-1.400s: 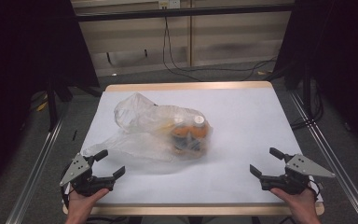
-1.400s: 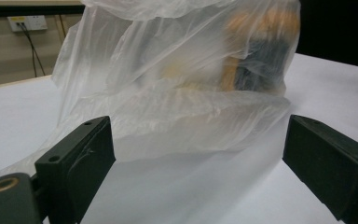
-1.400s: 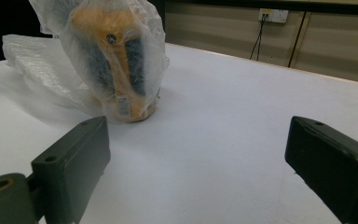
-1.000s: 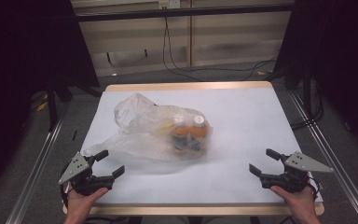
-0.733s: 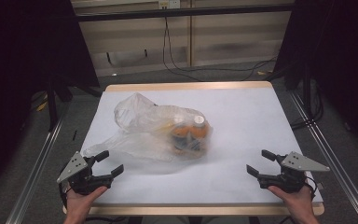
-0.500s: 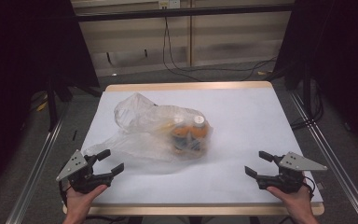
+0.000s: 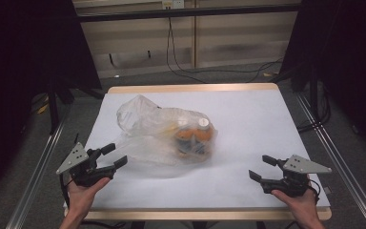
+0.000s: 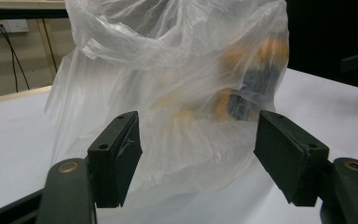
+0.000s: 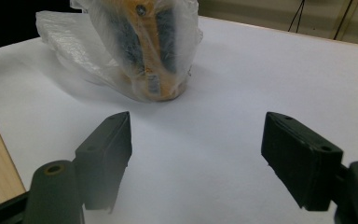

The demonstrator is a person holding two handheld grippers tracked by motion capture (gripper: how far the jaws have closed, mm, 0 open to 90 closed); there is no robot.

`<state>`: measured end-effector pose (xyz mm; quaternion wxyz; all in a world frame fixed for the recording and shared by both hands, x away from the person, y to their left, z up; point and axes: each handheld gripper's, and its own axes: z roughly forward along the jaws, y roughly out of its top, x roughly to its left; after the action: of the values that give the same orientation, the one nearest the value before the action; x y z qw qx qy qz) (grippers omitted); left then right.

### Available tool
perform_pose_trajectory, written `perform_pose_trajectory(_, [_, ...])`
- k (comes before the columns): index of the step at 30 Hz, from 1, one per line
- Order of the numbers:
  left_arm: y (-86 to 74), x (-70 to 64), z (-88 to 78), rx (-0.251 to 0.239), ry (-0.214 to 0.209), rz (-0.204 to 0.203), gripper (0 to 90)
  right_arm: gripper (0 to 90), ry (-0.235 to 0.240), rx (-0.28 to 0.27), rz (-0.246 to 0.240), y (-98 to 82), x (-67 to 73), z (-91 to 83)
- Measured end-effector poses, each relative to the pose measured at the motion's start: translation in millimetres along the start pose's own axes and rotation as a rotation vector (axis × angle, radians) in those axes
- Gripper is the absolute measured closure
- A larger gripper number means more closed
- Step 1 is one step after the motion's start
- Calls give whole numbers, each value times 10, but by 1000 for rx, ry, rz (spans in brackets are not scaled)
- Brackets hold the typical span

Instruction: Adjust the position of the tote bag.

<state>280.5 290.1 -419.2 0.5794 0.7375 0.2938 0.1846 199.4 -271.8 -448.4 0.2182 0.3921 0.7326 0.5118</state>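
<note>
Work has barely begun: plastic bag (image 7: 164, 133) of bottles (image 7: 195, 136) lies untouched mid-counter, left tongs (image 7: 113, 156) and right tongs (image 7: 262, 167) having just been closing on nothing, still apart.

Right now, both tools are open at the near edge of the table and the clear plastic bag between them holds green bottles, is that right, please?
Not quite: the bottles inside the clear plastic bag are orange, with white caps, not green, as the high view shows. The rest holds: the left tool and the right tool are both open near the table's near edge, with the bag lying between them.
</note>
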Motion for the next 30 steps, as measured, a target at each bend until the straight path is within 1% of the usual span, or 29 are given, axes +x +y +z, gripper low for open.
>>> perform_pose_trajectory(1, [26,28,11,-2,9,-8,309,239,1,1,0,0,1,0])
perform_pose_trajectory(3, [70,74,26,-10,12,-13,300,239,9,0,1,0,0,1])
perform_pose_trajectory(4, [102,96,27,-7,27,-10,293,239,11,0,2,0,0,2])
perform_pose_trajectory(5, [131,119,39,-19,16,-19,281,238,12,1,2,0,-1,3])
perform_pose_trajectory(6, [163,133,41,-11,26,-18,279,238,13,2,3,-1,-2,5])
perform_pose_trajectory(7, [194,150,47,-14,33,-8,279,238,13,2,3,0,-3,7])
perform_pose_trajectory(8, [220,159,52,-17,39,-16,281,238,15,3,4,0,-5,9])
perform_pose_trajectory(9, [244,179,59,-23,34,-15,283,238,15,4,3,-1,-7,11])
perform_pose_trajectory(11, [286,195,84,-15,43,-18,297,233,19,6,6,-2,-8,14])
perform_pose_trajectory(12, [306,211,89,6,44,-8,327,226,20,9,8,-2,-8,17])
perform_pose_trajectory(13, [320,227,108,4,35,-15,351,224,22,13,11,-3,-9,21])
perform_pose_trajectory(14, [339,244,120,7,38,-15,351,224,21,12,13,-5,-7,26])
perform_pose_trajectory(15, [355,258,131,8,34,-25,351,223,24,13,11,-4,-6,26])
perform_pose_trajectory(16, [375,269,141,10,41,-29,351,223,27,12,12,-3,-5,27])
perform_pose_trajectory(18, [423,298,170,19,36,-20,352,222,26,14,6,-4,-3,27])
perform_pose_trajectory(21, [501,341,213,10,25,-10,377,221,30,17,12,-5,-2,31])
perform_pose_trajectory(22, [526,354,224,5,30,-13,379,221,27,17,12,-5,-3,32])
perform_pose_trajectory(25, [596,414,266,-5,24,-9,395,220,32,20,11,-6,-4,34])
perform_pose_trajectory(26, [621,437,283,-5,33,-13,396,220,34,19,9,-6,-5,36])
perform_pose_trajectory(27, [634,459,302,-10,20,-16,401,220,31,20,8,-5,-5,37])
perform_pose_trajectory(28, [654,471,321,-3,27,-15,405,220,33,20,8,-5,-5,39])
perform_pose_trajectory(29, [676,486,341,2,37,1,407,220,35,22,8,-6,-5,41])
perform_pose_trajectory(30, [694,508,363,3,26,2,407,220,35,22,7,-6,-4,43])
